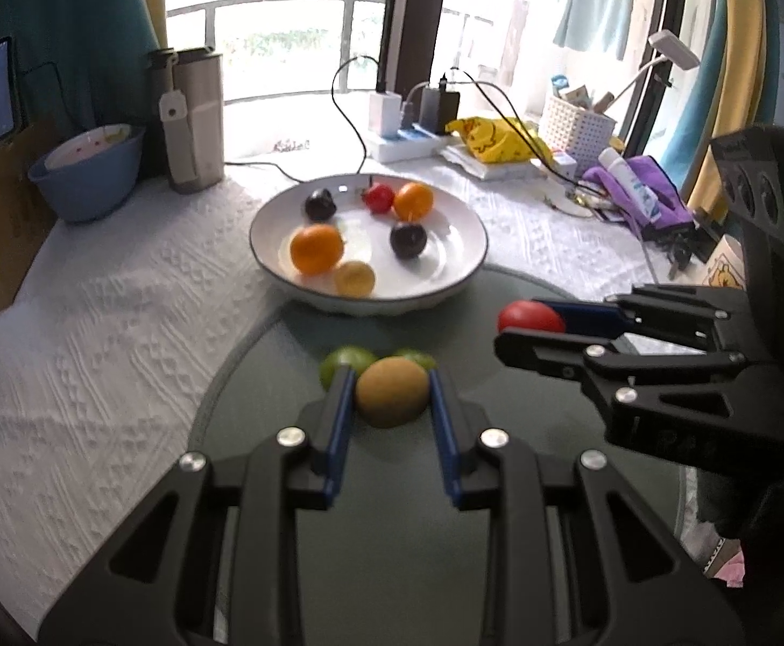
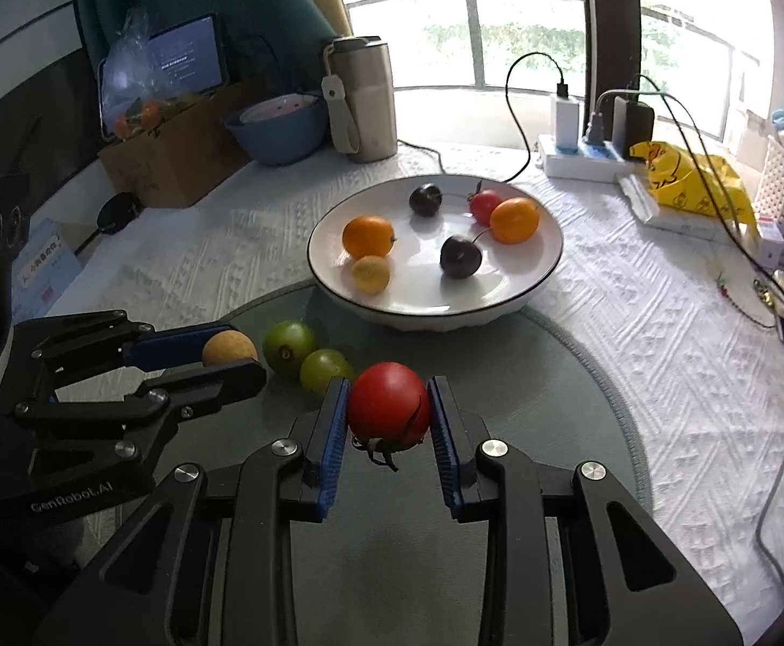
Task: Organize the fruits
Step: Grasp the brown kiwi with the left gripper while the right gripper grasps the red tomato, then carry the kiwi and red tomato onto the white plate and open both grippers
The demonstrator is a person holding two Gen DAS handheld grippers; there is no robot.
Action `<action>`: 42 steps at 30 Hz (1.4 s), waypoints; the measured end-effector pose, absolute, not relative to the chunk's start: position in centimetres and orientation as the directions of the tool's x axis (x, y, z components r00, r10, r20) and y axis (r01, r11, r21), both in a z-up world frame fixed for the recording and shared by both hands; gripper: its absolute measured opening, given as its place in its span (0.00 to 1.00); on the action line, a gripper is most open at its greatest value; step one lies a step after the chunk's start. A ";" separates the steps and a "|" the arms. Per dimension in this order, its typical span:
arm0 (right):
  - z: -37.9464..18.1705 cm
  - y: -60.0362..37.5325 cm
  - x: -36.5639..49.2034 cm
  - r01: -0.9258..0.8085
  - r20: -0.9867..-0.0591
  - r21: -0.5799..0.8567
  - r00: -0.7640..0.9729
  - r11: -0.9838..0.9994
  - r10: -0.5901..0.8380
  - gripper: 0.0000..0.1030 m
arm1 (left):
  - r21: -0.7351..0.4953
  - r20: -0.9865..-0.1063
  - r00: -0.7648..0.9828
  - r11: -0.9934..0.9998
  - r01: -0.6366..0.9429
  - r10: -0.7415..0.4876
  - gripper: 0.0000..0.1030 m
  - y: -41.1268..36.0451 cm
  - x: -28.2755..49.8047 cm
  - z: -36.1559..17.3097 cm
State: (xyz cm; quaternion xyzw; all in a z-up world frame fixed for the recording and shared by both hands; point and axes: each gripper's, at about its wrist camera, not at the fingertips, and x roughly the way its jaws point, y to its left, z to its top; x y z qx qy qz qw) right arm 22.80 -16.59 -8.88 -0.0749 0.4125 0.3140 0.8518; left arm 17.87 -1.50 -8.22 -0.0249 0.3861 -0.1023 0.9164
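The white bowl [image 2: 545, 264] holds two oranges, two dark plums, a small tomato and a yellow fruit. Near it, two green fruits [image 2: 289, 347] sit on the grey mat [image 2: 580, 404]. The left gripper [image 1: 392, 390] squeezes a brown kiwi [image 1: 392, 390]; the right gripper [image 2: 389, 406] squeezes a red tomato [image 2: 389, 404]

Left gripper [image 1: 392, 395]: angled down, pads clamped on kiwi [image 1: 392, 390] | Right gripper [image 2: 389, 404]: angled down, pads clamped on tomato [image 2: 389, 404]

White textured tablecloth [image 2: 634, 323] spread across table. Blue bowl [image 2: 279, 129] and steel tumbler [image 2: 362, 102] seen upper left, cardboard box [image 2: 176, 161] beside them. Power strip [image 2: 580, 159] with chargers placed upper right; yellow bag [image 2: 687, 183] and white basket [image 1: 574, 126] nearby.
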 end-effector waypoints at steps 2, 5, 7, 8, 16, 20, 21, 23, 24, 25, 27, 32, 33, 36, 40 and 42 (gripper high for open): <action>-8.5 -16.7 23.1 -0.596 -0.745 0.127 0.470 0.793 0.473 0.31 | -0.122 -0.698 0.686 0.978 0.168 -0.205 0.28 -1.4 18.2 -7.9; -8.0 -16.6 23.7 -0.596 -0.739 0.121 0.481 0.794 0.473 0.31 | -0.117 -0.690 0.695 0.979 0.166 -0.201 0.28 -1.0 18.8 -7.5; -7.8 -16.6 24.1 -0.594 -0.736 0.117 0.486 0.796 0.471 0.31 | -0.116 -0.686 0.700 0.980 0.163 -0.198 0.28 -0.7 19.3 -7.2; -7.7 -16.5 24.3 -0.594 -0.736 0.116 0.487 0.796 0.471 0.31 | -0.115 -0.684 0.702 0.980 0.162 -0.196 0.28 -0.6 19.5 -7.1; -7.7 -15.8 26.4 -0.590 -0.736 0.118 0.488 0.799 0.469 0.31 | -0.111 -0.674 0.715 0.982 0.151 -0.186 0.28 0.8 21.8 -6.7; -8.1 -14.7 27.4 -0.599 -0.744 0.116 0.476 0.792 0.470 0.31 | -0.114 -0.673 0.717 0.983 0.142 -0.181 0.28 1.6 22.8 -6.9; -8.2 -14.4 27.6 -0.601 -0.746 0.118 0.472 0.791 0.470 0.31 | -0.115 -0.673 0.717 0.983 0.140 -0.181 0.28 1.7 23.1 -7.0; -8.5 -14.0 28.1 -0.599 -0.752 0.116 0.469 0.792 0.464 0.31 | -0.117 -0.674 0.716 0.984 0.138 -0.180 0.28 2.1 23.7 -7.2; -8.7 -13.9 28.3 -0.595 -0.754 0.117 0.468 0.795 0.461 0.31 | -0.117 -0.674 0.717 0.984 0.137 -0.180 0.28 2.2 23.9 -7.3; -8.9 -13.7 28.7 -0.592 -0.759 0.118 0.463 0.797 0.457 0.31 | -0.117 -0.673 0.717 0.984 0.138 -0.181 0.28 2.3 24.2 -7.3; -9.2 -13.4 29.1 -0.591 -0.766 0.117 0.458 0.799 0.451 0.31 | -0.115 -0.676 0.715 0.984 0.138 -0.180 0.28 2.5 24.9 -7.6; -10.2 -12.9 30.3 -0.590 -0.785 0.122 0.434 0.798 0.442 0.31 | -0.107 -0.680 0.711 0.984 0.144 -0.179 0.28 2.8 26.5 -8.1; -10.4 -12.9 30.5 -0.590 -0.788 0.122 0.431 0.798 0.439 0.31 | -0.105 -0.679 0.712 0.984 0.143 -0.176 0.28 2.9 26.8 -8.1; -10.9 -12.7 31.1 -0.586 -0.793 0.117 0.431 0.802 0.431 0.31 | -0.103 -0.675 0.719 0.986 0.130 -0.165 0.28 3.4 28.0 -8.3; -11.2 -12.8 32.2 -0.568 -0.792 0.114 0.444 0.815 0.420 0.31 | -0.128 -0.674 0.718 0.985 0.118 -0.173 0.28 3.9 29.7 -8.6; -11.4 -13.0 32.8 -0.555 -0.791 0.103 0.457 0.825 0.406 0.31 | -0.130 -0.673 0.718 0.984 0.120 -0.177 0.28 3.9 30.4 -8.6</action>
